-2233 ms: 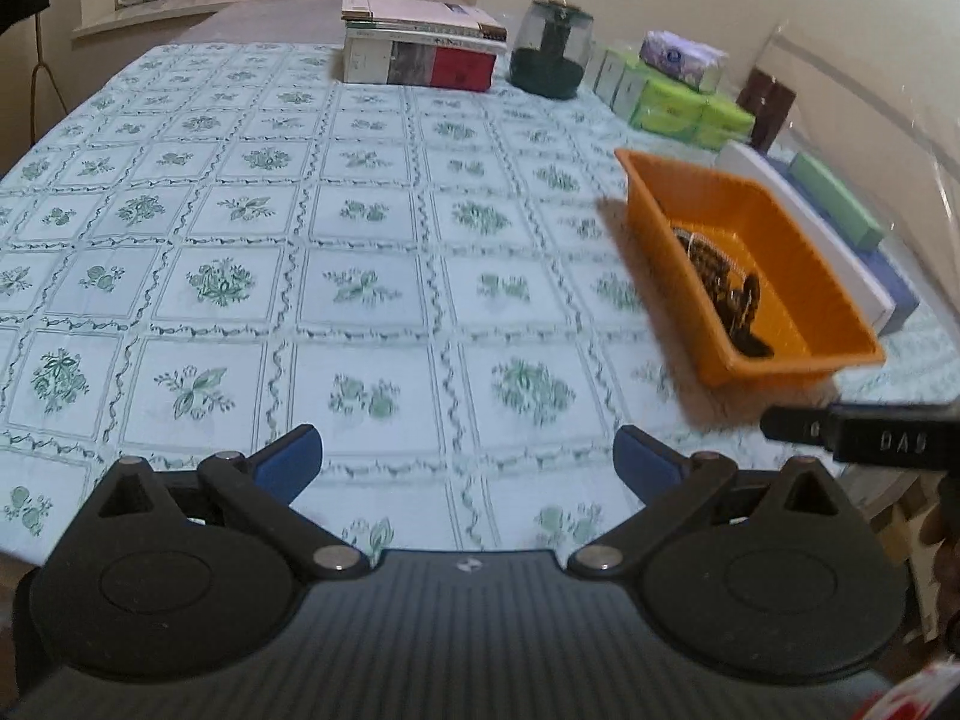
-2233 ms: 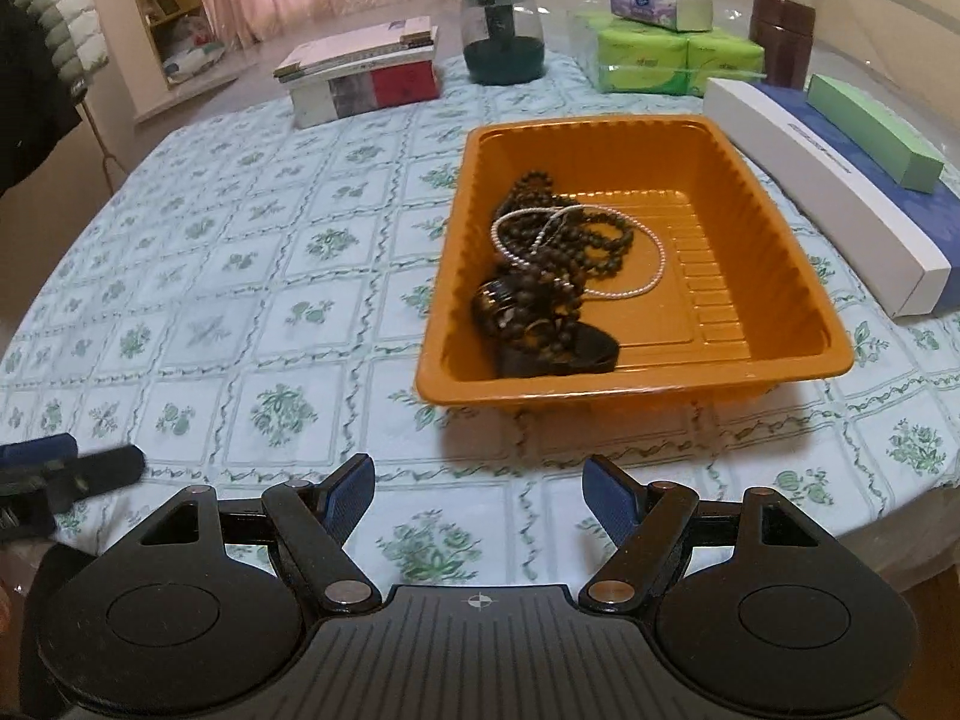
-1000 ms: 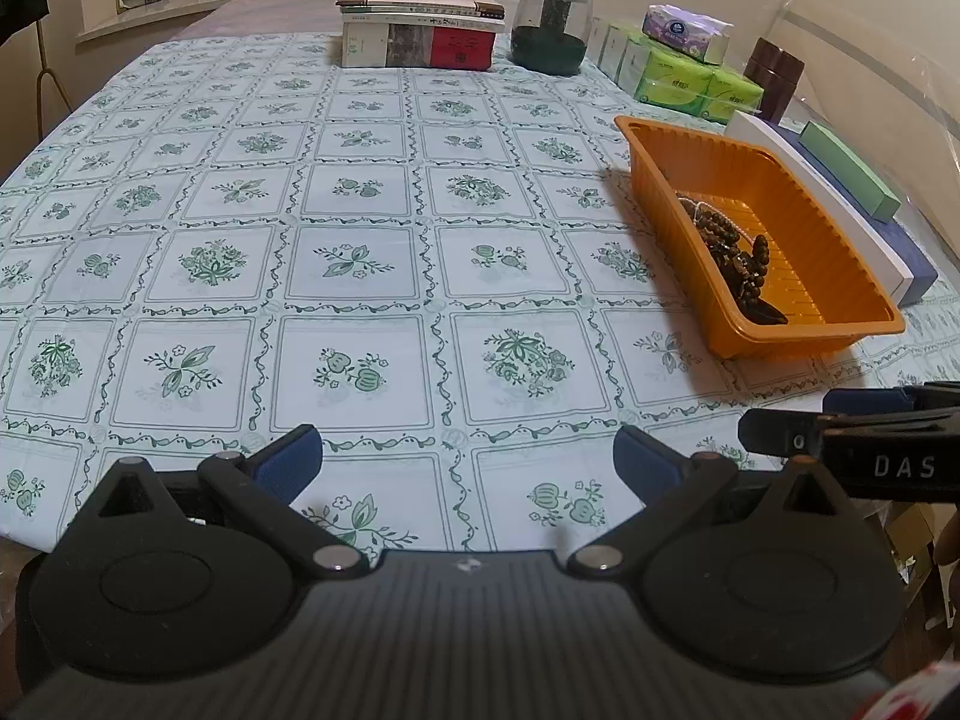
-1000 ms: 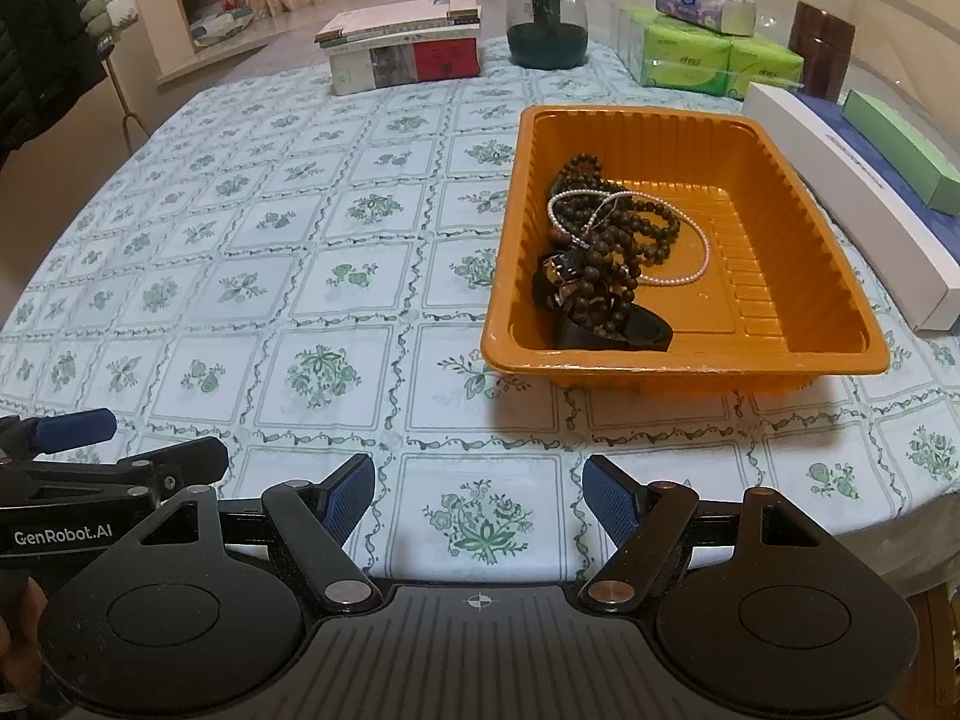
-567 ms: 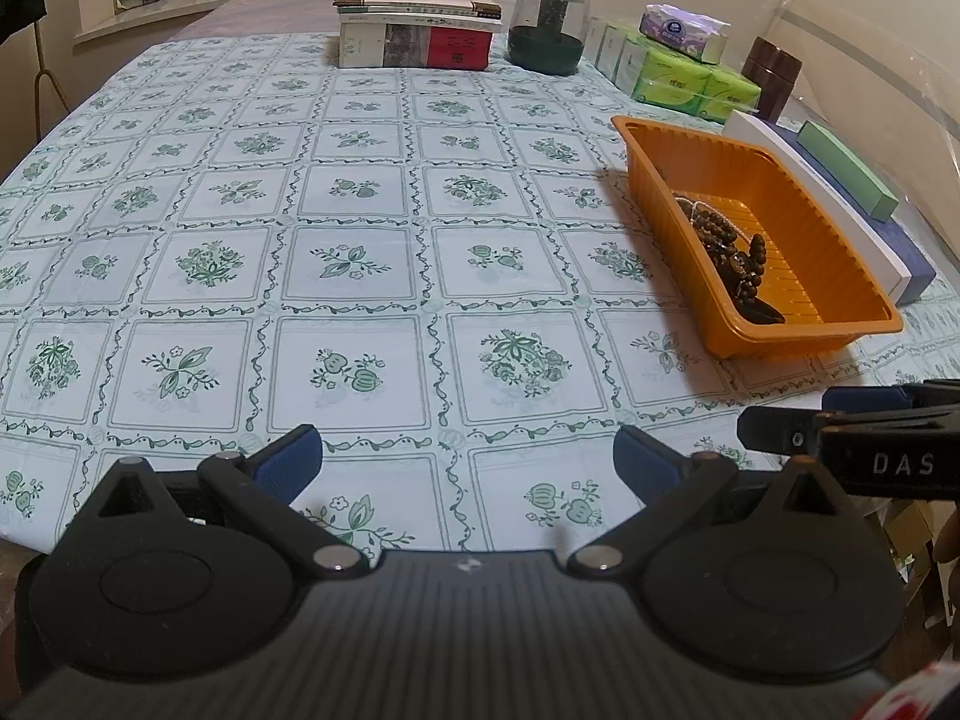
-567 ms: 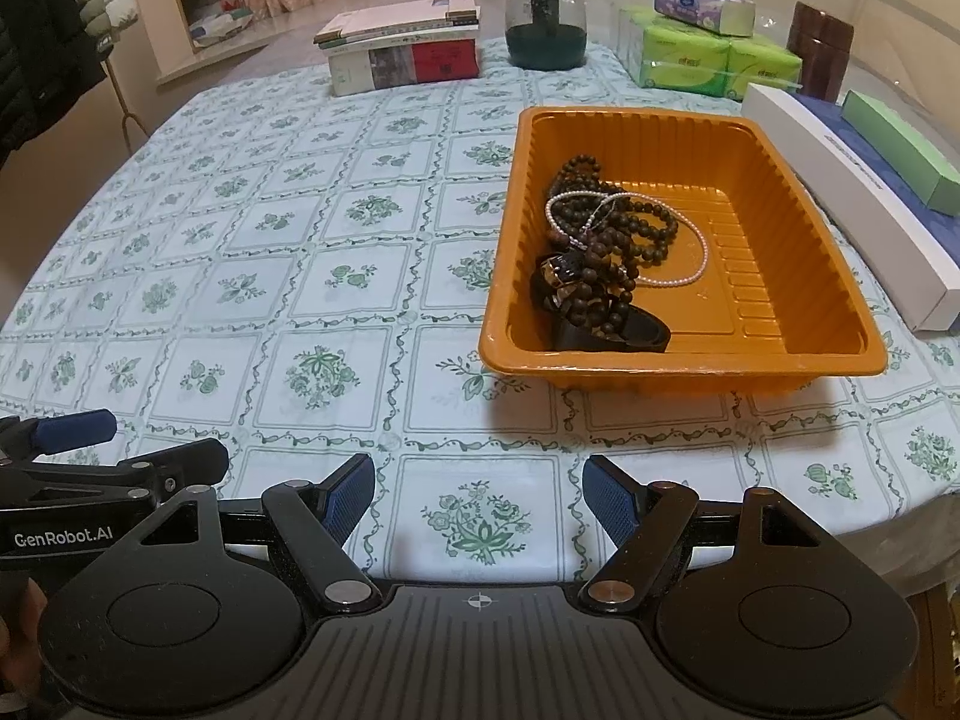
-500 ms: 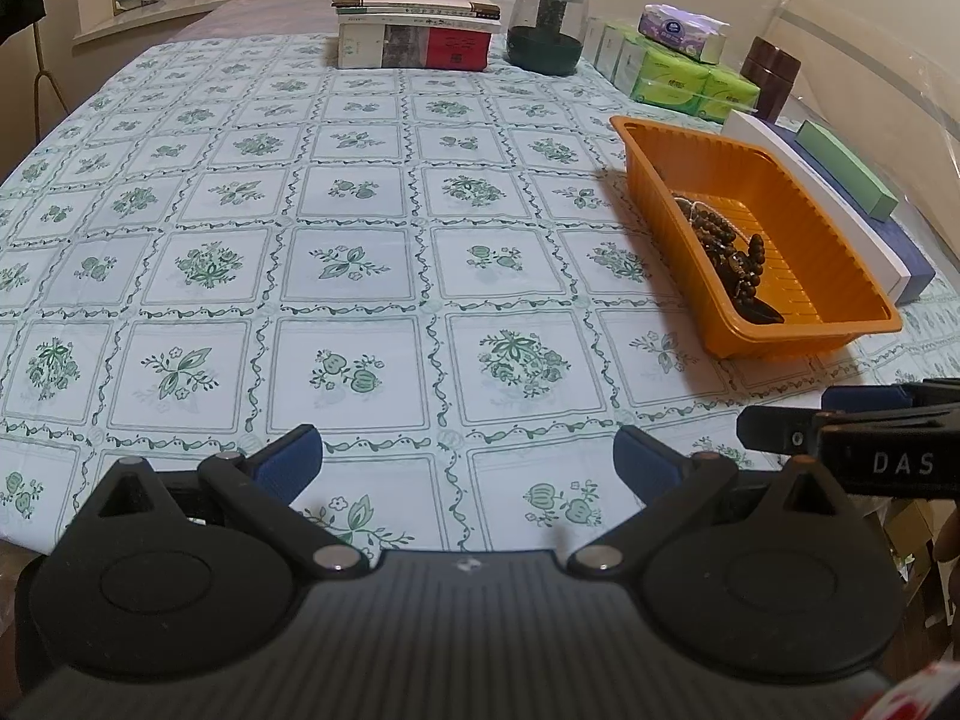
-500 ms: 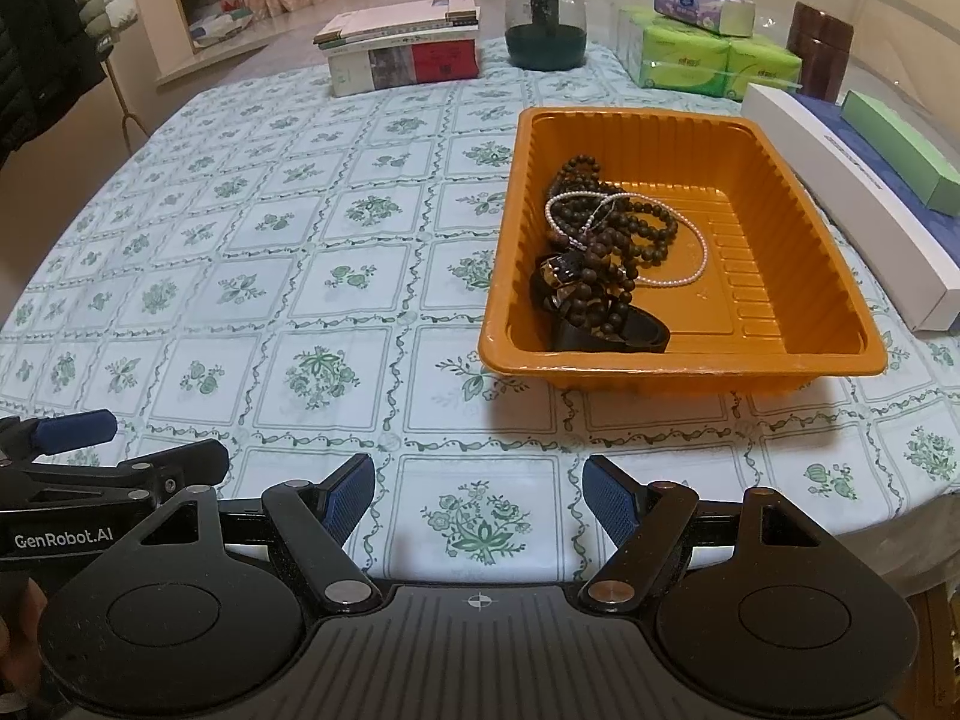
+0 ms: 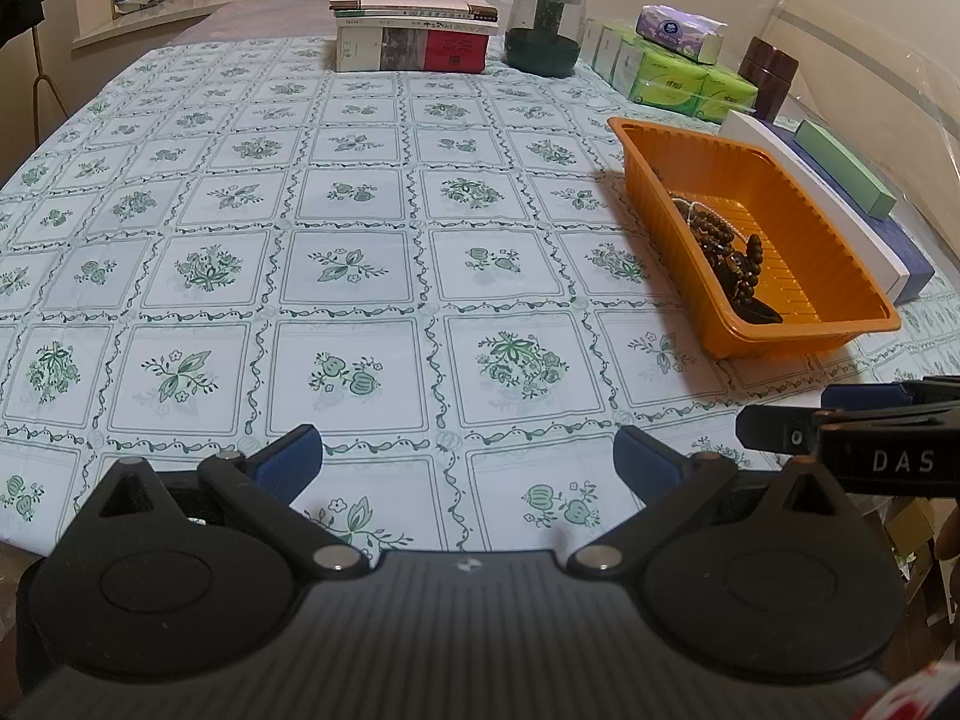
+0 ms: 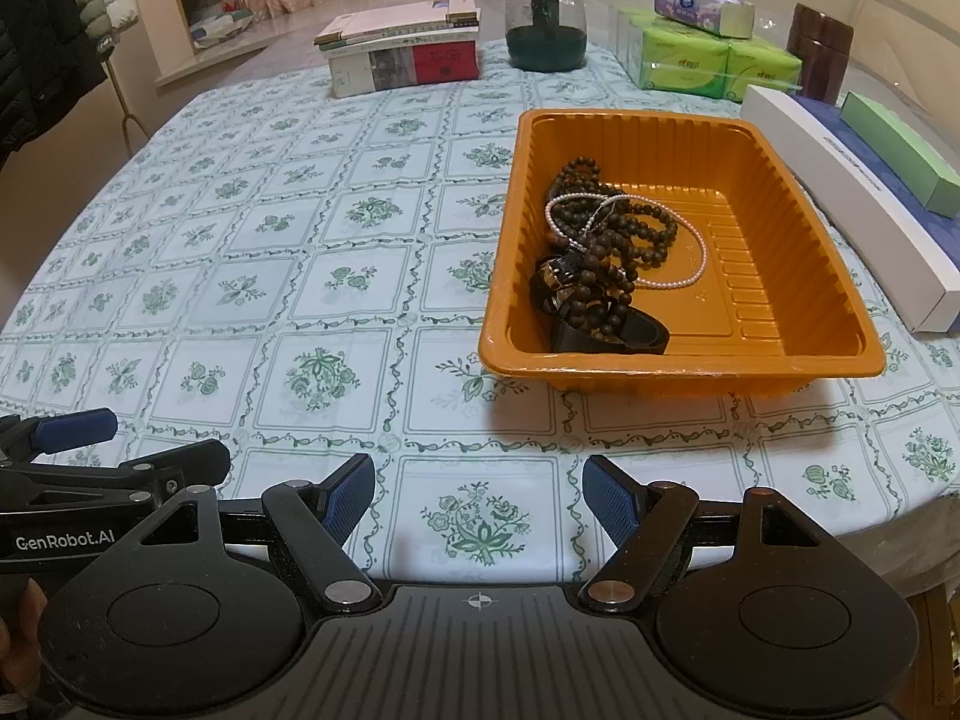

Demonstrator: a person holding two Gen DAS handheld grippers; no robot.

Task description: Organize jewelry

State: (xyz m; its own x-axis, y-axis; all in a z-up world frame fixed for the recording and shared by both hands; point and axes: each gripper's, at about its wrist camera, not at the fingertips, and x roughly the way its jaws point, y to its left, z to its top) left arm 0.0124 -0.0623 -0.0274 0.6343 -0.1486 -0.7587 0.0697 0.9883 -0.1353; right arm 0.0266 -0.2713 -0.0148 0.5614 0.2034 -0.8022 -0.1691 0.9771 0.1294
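Both wrist views look down over the near table edge – sharing the orange tray [image 9: 744, 336].

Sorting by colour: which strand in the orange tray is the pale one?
The thin pearl strand, looped across the dark wooden bead strands in the orange tray; it alone is whitish and fine-beaded.

From the left wrist view, the orange tray's [image 9: 744, 342] near wall hides part of the jewelry pile [image 9: 729, 258]. The right gripper [image 9: 840, 429] is cut off at the picture's right edge.
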